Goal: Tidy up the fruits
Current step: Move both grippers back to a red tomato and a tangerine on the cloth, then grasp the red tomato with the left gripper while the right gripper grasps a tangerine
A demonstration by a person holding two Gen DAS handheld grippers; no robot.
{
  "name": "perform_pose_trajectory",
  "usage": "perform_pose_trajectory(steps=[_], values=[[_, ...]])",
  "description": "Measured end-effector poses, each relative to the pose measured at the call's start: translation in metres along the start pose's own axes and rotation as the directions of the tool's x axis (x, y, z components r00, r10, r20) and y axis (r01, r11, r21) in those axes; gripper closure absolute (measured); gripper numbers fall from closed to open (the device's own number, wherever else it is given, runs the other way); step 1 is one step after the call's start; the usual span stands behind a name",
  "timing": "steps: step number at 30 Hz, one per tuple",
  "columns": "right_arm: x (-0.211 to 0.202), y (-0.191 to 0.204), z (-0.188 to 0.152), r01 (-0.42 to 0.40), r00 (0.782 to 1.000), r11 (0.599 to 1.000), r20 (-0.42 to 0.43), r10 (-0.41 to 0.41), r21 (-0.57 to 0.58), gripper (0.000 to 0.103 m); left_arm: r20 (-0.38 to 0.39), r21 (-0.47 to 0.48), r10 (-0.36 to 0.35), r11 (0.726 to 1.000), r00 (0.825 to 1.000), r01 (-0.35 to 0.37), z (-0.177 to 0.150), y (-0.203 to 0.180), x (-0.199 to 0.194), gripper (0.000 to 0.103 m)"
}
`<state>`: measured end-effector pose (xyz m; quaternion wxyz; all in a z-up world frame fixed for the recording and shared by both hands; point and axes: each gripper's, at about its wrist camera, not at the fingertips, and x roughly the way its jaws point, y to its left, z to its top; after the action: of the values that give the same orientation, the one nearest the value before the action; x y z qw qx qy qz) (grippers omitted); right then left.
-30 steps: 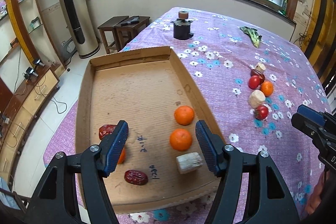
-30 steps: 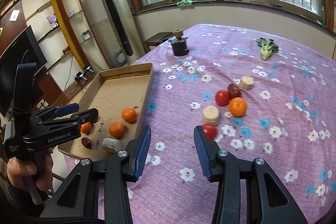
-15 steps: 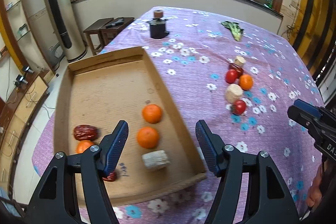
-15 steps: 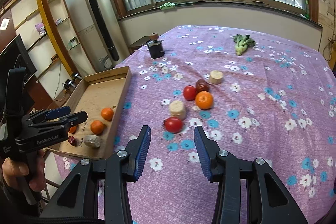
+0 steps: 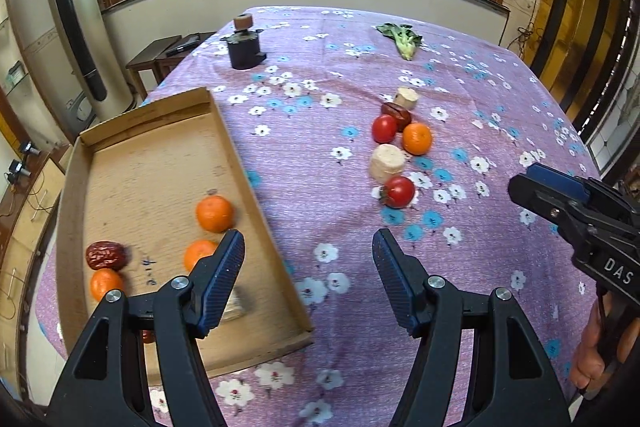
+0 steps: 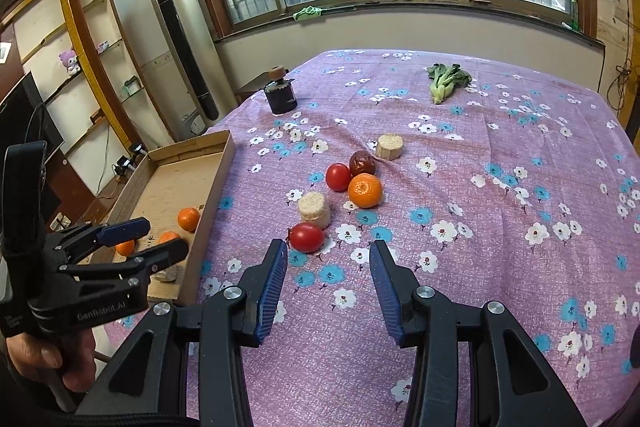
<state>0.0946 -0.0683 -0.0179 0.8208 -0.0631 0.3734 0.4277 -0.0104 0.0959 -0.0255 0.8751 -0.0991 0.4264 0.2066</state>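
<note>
A cardboard tray [image 5: 236, 155] lies at the table's left edge, holding oranges [image 5: 214, 213], a red date [image 5: 106, 255] and a pale chunk partly hidden by my finger. On the purple cloth sit a near tomato [image 6: 306, 237], a pale corn chunk [image 6: 315, 209], a second tomato [image 6: 338, 177], an orange [image 6: 365, 190], a date [image 6: 362, 163] and another chunk [image 6: 390, 146]. My left gripper [image 5: 308, 269] is open and empty, over the tray's right wall. My right gripper [image 6: 328, 267] is open and empty, just short of the near tomato.
A black grinder [image 6: 280, 95] stands at the back left of the table. A green leafy vegetable [image 6: 446, 79] lies at the back. A tall air conditioner [image 6: 184, 47] and shelves stand left of the table.
My left gripper has swung right, from over the tray toward its right wall. My right gripper has moved forward, nearer the loose fruits. Both stayed open.
</note>
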Motion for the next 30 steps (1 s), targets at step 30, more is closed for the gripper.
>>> perform_pose_trajectory(steps=[30], values=[[0.149, -0.034, 0.045, -0.01, 0.986, 0.997, -0.168, -0.003, -0.073, 0.056, -0.104, 0.009, -0.089, 0.996, 0.991, 0.091, 0.027, -0.058, 0.114, 0.038]])
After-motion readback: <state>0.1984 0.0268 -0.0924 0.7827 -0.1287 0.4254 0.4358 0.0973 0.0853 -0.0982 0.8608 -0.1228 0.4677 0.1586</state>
